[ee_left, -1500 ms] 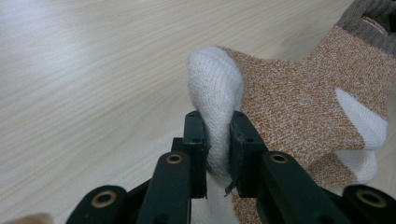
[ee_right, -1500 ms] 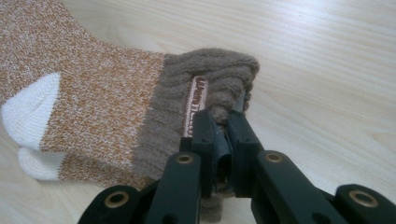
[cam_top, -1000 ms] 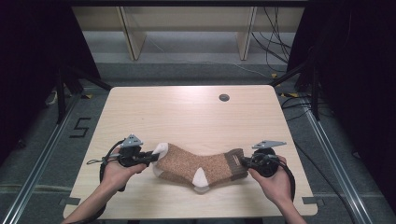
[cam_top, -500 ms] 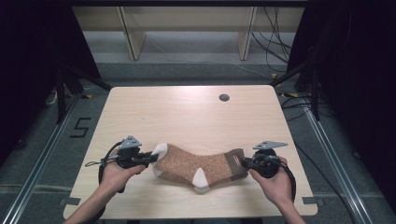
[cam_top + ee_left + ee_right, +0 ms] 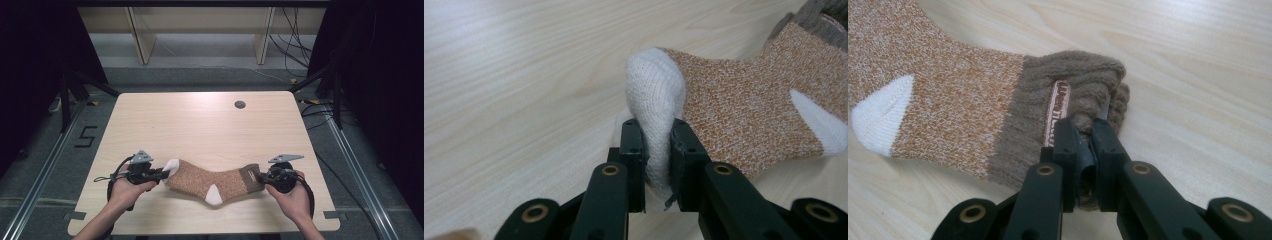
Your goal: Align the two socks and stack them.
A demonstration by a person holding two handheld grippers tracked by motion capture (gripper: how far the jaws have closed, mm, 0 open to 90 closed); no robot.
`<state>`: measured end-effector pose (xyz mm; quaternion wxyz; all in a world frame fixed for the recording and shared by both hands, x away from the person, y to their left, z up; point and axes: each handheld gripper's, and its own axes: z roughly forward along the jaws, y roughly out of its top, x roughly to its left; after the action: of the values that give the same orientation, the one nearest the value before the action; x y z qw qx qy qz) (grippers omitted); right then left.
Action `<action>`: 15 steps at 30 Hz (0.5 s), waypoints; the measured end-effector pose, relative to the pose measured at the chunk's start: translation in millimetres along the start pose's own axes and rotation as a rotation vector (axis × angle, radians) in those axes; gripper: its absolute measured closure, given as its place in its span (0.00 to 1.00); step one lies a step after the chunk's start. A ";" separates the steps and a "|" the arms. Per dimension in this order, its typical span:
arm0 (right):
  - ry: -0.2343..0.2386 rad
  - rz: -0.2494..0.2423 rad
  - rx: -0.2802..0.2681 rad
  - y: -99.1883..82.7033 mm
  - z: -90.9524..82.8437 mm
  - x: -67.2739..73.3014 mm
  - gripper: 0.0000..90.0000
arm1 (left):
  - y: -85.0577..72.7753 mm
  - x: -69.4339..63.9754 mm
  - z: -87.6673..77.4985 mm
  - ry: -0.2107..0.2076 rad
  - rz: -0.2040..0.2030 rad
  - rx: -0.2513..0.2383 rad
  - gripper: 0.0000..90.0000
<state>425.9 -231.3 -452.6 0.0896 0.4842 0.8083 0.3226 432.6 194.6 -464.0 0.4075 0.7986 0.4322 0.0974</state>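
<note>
Sock (image 5: 212, 179): lies flat on the surface (image 5: 200, 125), long axis running between both tongs. Left tongs (image 5: 161, 174) pinch its white toe; right tongs (image 5: 259, 178) pinch its brown cuff.

The high view looks forward and down from above the near edge of the table (image 5: 210, 125), taking in the whole top and the floor beyond. Each gripper view sits low and very close, looking along its own jaws across the tabletop. All three share the sock (image 5: 210, 181): the left gripper view faces its white toe (image 5: 656, 87), the right gripper view its brown cuff (image 5: 1068, 90).
</note>
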 end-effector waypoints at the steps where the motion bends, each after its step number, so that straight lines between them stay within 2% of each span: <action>1: 0.009 0.012 -0.009 -0.9 2.2 1.2 0.93 | -1.2 0.0 1.0 0.007 0.004 0.010 0.87; 2: 0.052 -0.014 0.007 -0.5 2.9 -2.5 0.93 | -2.0 0.1 2.5 0.006 0.007 0.018 0.87; 3: 0.043 0.009 0.027 -0.5 2.8 -1.0 0.93 | -2.7 -0.2 4.3 0.002 -0.002 0.015 0.87; 4: 0.011 -0.006 0.008 -0.7 3.7 -0.8 0.93 | -3.0 -0.5 4.4 0.007 0.000 0.021 0.87; 5: 0.003 0.000 0.006 -0.5 3.8 -0.3 0.93 | -3.3 -1.0 5.2 0.007 -0.004 0.017 0.87; 6: 0.008 0.025 0.034 0.2 3.3 0.3 0.93 | -3.4 -0.9 5.4 0.008 -0.006 0.017 0.87; 7: 0.050 0.021 0.039 0.8 2.8 -1.2 0.93 | -3.6 -1.1 5.5 0.008 -0.006 0.015 0.87; 8: 0.036 0.015 0.038 1.1 1.8 -1.3 0.93 | -3.7 -1.1 5.1 0.009 -0.005 0.017 0.87; 9: 0.001 0.004 0.021 0.9 2.0 -0.7 0.93 | -3.6 -0.9 4.5 0.002 -0.003 0.019 0.87; 10: -0.001 0.015 0.001 0.6 1.1 1.2 0.93 | -3.2 -1.6 3.7 0.010 -0.001 0.022 0.87; 11: 0.002 -0.012 -0.039 0.5 2.1 -0.4 0.93 | -2.9 -1.3 3.6 -0.001 -0.001 0.021 0.87; 12: 0.000 0.024 0.006 1.5 -3.1 1.8 0.93 | -2.5 -1.9 3.4 0.000 0.000 0.019 0.87; 13: -0.002 0.061 0.022 2.0 -5.1 4.8 0.93 | -2.2 -2.3 3.5 0.002 0.003 0.016 0.87; 14: -0.010 0.014 -0.017 1.5 -2.9 1.6 0.93 | -1.5 -2.1 3.6 -0.002 0.006 0.024 0.87; 15: -0.007 -0.011 -0.021 2.7 -2.9 -1.4 0.93 | -1.6 -2.3 4.6 0.001 0.006 0.022 0.87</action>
<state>427.2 -233.0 -448.9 0.0992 0.4798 0.8073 0.3291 432.5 190.7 -467.6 0.3982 0.8042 0.4310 0.0940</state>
